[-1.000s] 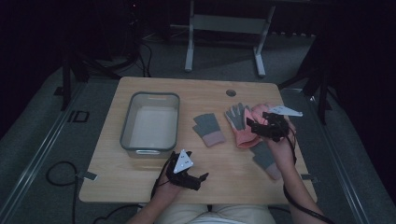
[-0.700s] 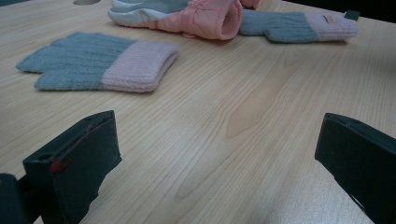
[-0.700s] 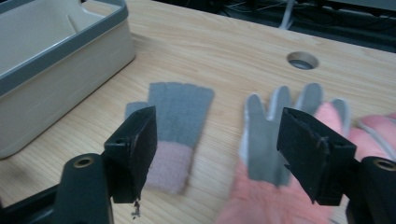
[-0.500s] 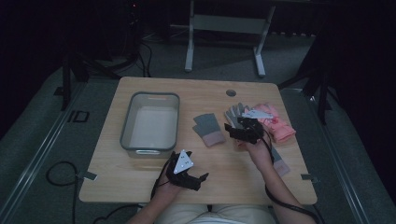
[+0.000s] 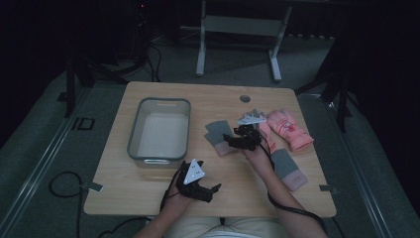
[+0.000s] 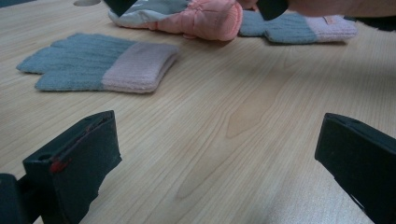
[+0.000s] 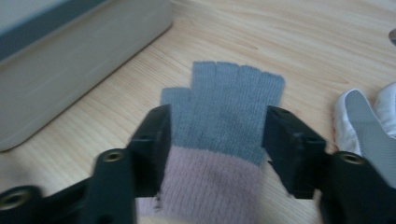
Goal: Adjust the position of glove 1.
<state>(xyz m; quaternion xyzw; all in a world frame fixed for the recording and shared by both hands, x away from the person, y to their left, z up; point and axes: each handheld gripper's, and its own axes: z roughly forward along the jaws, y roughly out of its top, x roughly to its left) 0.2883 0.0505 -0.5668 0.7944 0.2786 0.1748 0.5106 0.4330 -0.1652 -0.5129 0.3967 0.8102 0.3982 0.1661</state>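
Wooden table (image 5: 148,183): grey-pink glove (image 7: 224,135) lies between spread jaws of right gripper (image 7: 217,140), ungrasped; left gripper (image 6: 215,154) released.

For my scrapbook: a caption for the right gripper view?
Open black jaws straddle a grey-and-pink knitted fingerless glove on the wooden table.

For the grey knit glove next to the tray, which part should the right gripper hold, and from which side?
Grip the pink cuff of the grey knit glove, coming from above at the cuff end. It lies flat, and the right gripper hangs open astride it.
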